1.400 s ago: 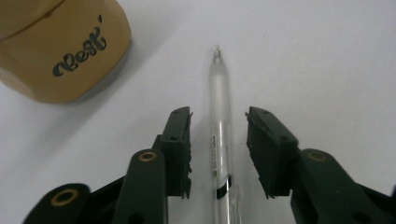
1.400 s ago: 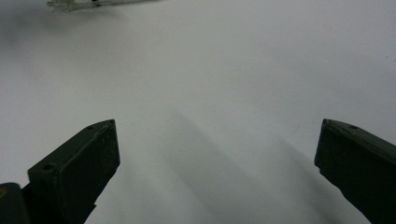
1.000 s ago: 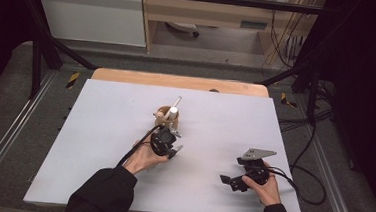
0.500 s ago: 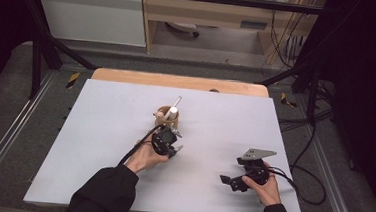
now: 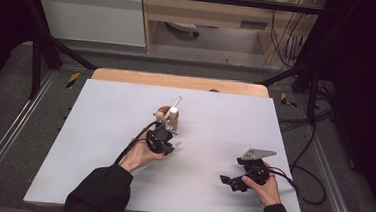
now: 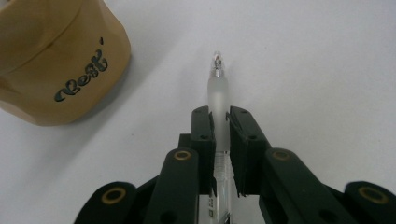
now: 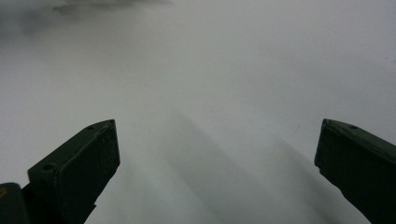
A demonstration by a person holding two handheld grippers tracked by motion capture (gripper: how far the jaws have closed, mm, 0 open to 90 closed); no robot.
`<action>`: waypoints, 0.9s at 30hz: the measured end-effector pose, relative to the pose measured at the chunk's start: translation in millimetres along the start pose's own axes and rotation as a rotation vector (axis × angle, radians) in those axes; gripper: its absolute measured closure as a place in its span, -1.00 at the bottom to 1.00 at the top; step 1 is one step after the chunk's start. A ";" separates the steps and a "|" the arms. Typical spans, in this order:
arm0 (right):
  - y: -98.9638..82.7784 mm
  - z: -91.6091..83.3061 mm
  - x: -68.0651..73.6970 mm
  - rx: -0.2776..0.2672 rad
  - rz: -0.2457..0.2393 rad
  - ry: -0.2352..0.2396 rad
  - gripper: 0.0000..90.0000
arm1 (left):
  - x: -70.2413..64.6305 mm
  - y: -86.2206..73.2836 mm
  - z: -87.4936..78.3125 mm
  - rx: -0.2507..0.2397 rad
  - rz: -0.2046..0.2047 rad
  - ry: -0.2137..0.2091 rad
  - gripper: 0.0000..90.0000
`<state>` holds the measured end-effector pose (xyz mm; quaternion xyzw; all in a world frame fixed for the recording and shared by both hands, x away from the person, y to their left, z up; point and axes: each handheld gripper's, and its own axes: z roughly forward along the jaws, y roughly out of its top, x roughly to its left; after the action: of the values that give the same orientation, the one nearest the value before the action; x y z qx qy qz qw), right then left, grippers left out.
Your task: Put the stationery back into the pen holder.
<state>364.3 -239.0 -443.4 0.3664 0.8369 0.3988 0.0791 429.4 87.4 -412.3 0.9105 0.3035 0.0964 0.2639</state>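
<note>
Big pale grey table (image 5: 98, 145) first, and the action sits around its middle. Next in size, the person's 2 hands coming in from the near edge: the left gripper (image 5: 166, 134) is up by the middle of the table, the right gripper (image 5: 231, 180) rests well apart toward the near right corner. Then the tan wooden holder (image 6: 56, 60), a rounded pot with dark lettering on its side, standing just beyond the left gripper in the high view (image 5: 168, 115), with a white stick poking up out of it at a slant. Smallest of all, the pen (image 6: 218, 93), a clear, frosted barrel.

Here's the grip: the left gripper's jaws have just been closing and now pinch the pen across its barrel, 1 pad on each side. The pen's long axis runs straight out along the jaws, tip leading, over the bare table. The right gripper's jaws stand spread wide over the table surface (image 7: 210, 93), nothing between them.

The relation that matters: from the left gripper's own view the holder lies ahead and off to the left of the pen tip, near but not touching. So, by my reading, the left hand carries this 1, and the pen wants lifting and tipping upright to drop into that holder.
</note>
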 end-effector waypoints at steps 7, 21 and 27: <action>-0.1 0.1 0.0 0.002 0.001 -0.001 -0.98 | 1.8 -2.4 -17.3 -0.061 -0.010 0.005 0.78; -0.3 -0.2 -0.1 0.002 -0.001 -0.005 -0.99 | 10.5 -9.5 -55.6 -0.244 -0.076 0.036 0.78; -0.5 -0.9 0.2 -0.001 0.003 -0.006 -0.99 | 18.1 -6.0 -70.4 -0.318 -0.105 0.057 0.78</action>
<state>363.5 -239.6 -443.1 0.3688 0.8359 0.3983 0.0810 417.1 132.0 -355.9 0.8370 0.3389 0.1552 0.4006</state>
